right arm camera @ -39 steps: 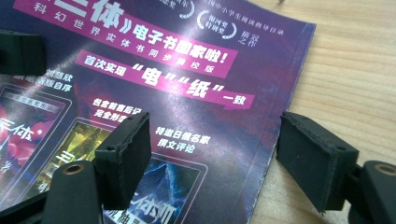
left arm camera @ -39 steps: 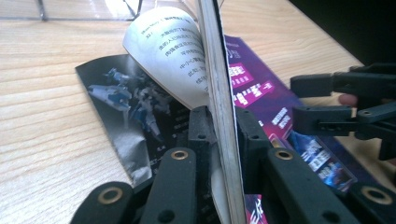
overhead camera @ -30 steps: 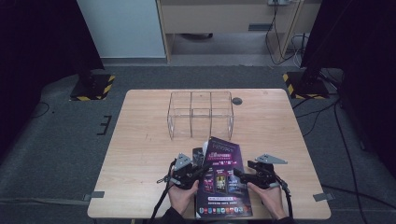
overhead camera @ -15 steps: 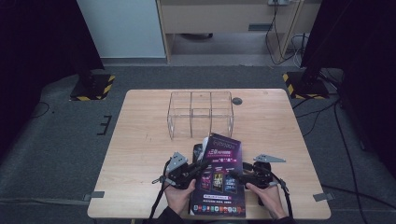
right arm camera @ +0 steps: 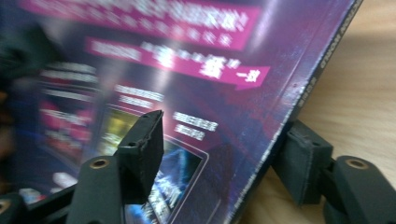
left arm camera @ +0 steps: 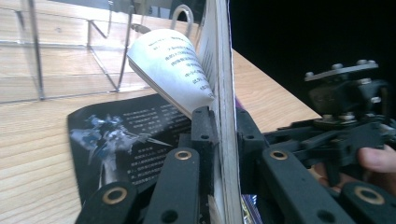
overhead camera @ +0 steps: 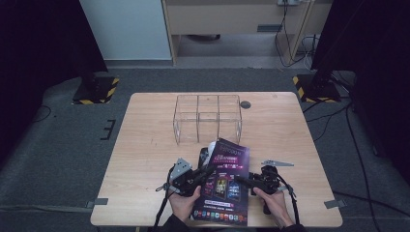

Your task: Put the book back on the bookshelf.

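Magazine (overhead camera: 226, 183) between left hand-held gripper (overhead camera: 205, 173) and right hand-held gripper (overhead camera: 241, 180)

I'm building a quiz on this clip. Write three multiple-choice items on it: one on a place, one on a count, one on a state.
1. Where does the clear organiser stand?
A. beyond the magazine, toward the table's far edge
B. on the floor
C. under the magazine

2. How many compartments does the organiser show side by side?
A. one
B. three
C. six

3. What is the left tool doing?
A. lying idle on the table
B. holding a pen
C. clamped on the magazine's edge

Answers:
1 A: in the high view it sits on the table past the magazine.
2 B: two dividers split it in three.
3 C: in the left gripper view both pads press the magazine's pages.
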